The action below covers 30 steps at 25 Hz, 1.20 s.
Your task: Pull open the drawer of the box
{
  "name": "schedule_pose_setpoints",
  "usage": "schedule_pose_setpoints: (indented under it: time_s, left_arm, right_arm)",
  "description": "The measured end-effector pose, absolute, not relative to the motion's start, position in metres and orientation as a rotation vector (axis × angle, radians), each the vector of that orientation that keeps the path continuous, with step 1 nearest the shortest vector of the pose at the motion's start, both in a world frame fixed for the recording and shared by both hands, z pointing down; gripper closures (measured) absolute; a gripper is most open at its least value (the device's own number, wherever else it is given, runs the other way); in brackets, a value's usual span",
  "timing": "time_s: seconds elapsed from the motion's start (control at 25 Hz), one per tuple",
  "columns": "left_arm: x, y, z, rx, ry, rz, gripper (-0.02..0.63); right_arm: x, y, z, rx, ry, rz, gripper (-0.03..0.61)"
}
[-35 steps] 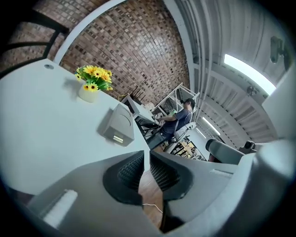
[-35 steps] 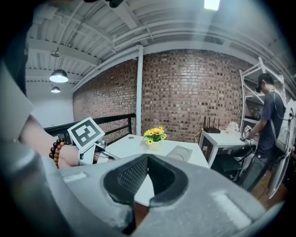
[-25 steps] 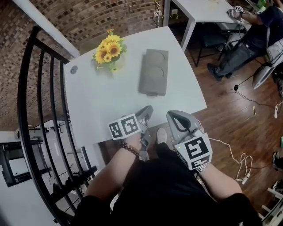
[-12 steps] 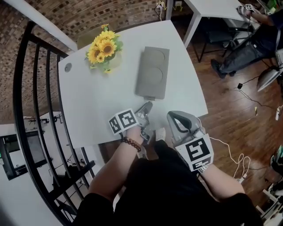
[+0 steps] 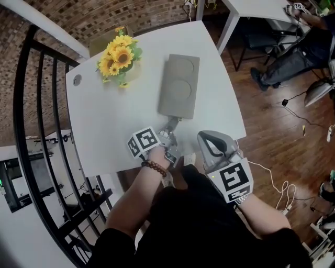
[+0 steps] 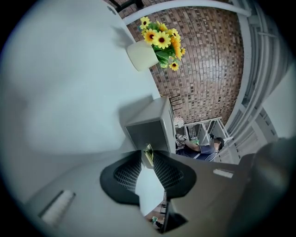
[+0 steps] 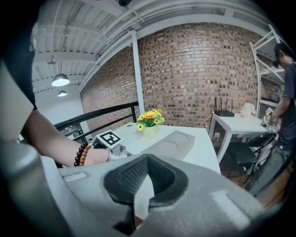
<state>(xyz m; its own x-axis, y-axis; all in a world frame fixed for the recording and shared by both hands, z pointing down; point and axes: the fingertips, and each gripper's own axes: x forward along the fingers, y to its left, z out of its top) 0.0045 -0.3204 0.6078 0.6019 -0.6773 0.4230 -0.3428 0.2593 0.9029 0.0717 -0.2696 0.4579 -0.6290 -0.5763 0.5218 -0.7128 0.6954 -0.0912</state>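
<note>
A long grey box lies on the white table, its narrow drawer end turned towards me. A small brass-coloured pull tab sticks out of that end. My left gripper has its tips right at the end. In the left gripper view, its jaws are opening, with the tab in the narrow gap between the dark pads. My right gripper hangs over the table's near edge, right of the left one, tips together and holding nothing; the box lies beyond it.
A pale vase of sunflowers stands at the table's far left, near a round grommet. A black railing runs along the left. A second white table, a seated person and floor cables are on the right.
My left gripper has moved forward from the table's near edge to the drawer end of the box. The right gripper has stayed in place.
</note>
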Motion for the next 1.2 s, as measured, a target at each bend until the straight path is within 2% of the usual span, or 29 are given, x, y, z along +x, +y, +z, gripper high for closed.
schedule_pose_setpoints:
  time_s: [0.36,1.2]
  left_arm:
    - [0.007,-0.322,0.607,1.344,-0.948,-0.295,0.549]
    - [0.001,-0.263,0.609,1.337,-0.92,-0.23,0.549]
  right_arm:
    - [0.072,-0.271,0.461,0.994,-2.435,0.407,0.588]
    - [0.055,-0.227,0.455,1.029,-2.431,0.4,0.588]
